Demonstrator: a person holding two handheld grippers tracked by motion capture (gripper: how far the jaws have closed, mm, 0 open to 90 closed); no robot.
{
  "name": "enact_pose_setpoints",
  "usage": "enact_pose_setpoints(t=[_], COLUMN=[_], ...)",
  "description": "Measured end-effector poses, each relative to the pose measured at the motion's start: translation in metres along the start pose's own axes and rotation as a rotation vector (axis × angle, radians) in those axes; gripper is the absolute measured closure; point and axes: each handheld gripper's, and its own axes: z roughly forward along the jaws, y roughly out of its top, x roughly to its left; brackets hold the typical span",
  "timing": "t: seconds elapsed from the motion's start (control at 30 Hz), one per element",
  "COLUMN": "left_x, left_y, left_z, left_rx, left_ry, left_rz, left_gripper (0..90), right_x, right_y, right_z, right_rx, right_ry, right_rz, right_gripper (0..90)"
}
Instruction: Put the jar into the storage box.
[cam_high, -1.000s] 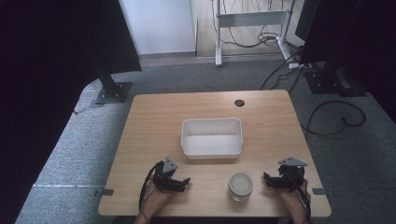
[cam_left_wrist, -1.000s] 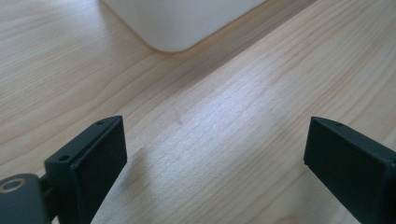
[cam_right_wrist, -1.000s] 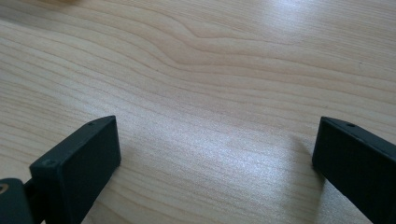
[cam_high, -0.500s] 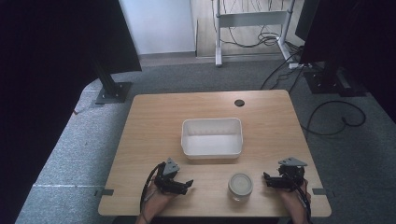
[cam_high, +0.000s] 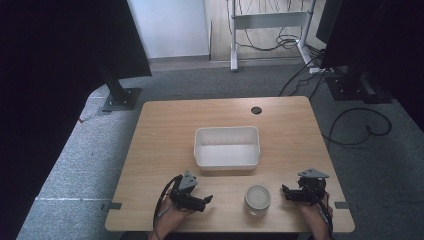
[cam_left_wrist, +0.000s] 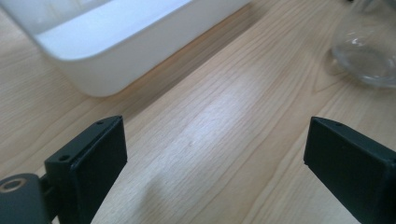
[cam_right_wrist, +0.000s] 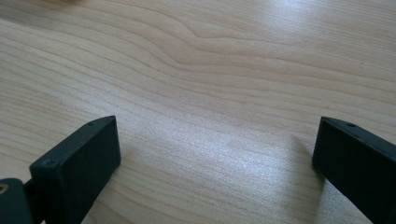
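Note:
A white rectangular tub (cam_high: 227, 147) stands mid-table, empty as far as I can see. In front of it, near the front edge, is a clear glass jar (cam_high: 257, 199) with a pale lid. My left gripper (cam_high: 206, 201) lies low on the wood left of the jar, jaws open and pointing right toward it. In the left gripper view the tub's corner (cam_left_wrist: 116, 51) is ahead on the left, the jar's base (cam_left_wrist: 369, 51) at upper right, and bare wood lies between the jaws. My right gripper (cam_high: 286, 192) sits right of the jar, open over bare wood (cam_right_wrist: 215, 112).
The wooden table (cam_high: 165, 135) has a round cable hole (cam_high: 256, 110) at the back. Black stands and cables (cam_high: 350, 125) lie on the grey carpet beyond and to the right. A hand holds each gripper at the table's front edge.
The left gripper has turned and edged slightly right toward the jar. The right gripper, jar and tub have stayed put.

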Motion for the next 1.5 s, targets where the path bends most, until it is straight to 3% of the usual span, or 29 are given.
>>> enact_pose_setpoints(t=[0.63,1.5], left_x=[-0.027,-0.066], left_y=[0.019,0.043], left_z=[0.004,0.026], left_rx=[-0.024,-0.023], left_ry=[-0.089,-0.201], left_rz=[0.072,0.148], left_gripper=[5.3,2.4], right_x=[0.0,0.0], right_y=[0.0,0.0], right_z=[0.0,0.0], right_rx=[0.0,0.0], right_ry=[0.004,0.007], right_rz=[-0.004,-0.008], right_gripper=[0.6,0.6])
